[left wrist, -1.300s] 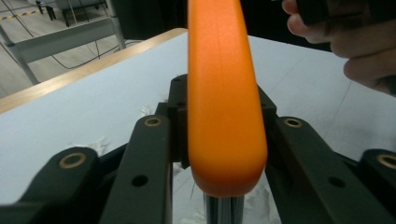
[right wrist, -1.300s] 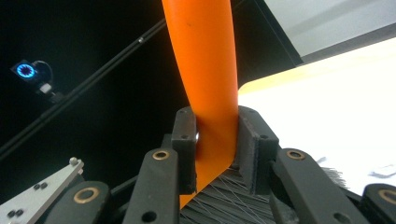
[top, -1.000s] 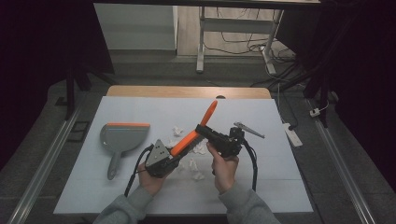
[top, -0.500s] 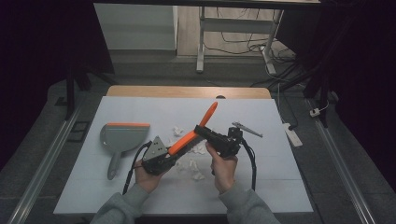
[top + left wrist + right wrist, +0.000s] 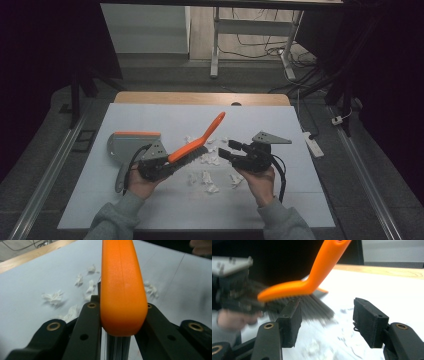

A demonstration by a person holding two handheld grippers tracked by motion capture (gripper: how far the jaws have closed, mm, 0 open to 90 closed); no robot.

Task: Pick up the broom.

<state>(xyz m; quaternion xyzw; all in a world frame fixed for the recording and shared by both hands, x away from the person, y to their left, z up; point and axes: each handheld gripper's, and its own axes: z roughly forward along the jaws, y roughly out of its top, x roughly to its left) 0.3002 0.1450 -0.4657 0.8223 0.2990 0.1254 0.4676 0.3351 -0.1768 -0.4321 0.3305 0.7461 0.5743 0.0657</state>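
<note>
An orange hand brush with dark bristles is tilted over the white table, its handle pointing up and away. My left gripper is shut on the brush at its bristle end. In the left gripper view the orange back of the brush is wedged between the two black jaws of my left gripper. My right gripper is open to the right of the brush, apart from it. In the right gripper view my right gripper has nothing between its jaws, and the brush lies beyond them.
A grey dustpan with an orange lip lies on the table left of my left hand. Several white crumpled paper scraps are scattered between and in front of the grippers. The table's wooden far edge is behind.
My left gripper has carried the brush slightly left, away from my right gripper. The right gripper, close against the brush earlier, now stands apart from it.
</note>
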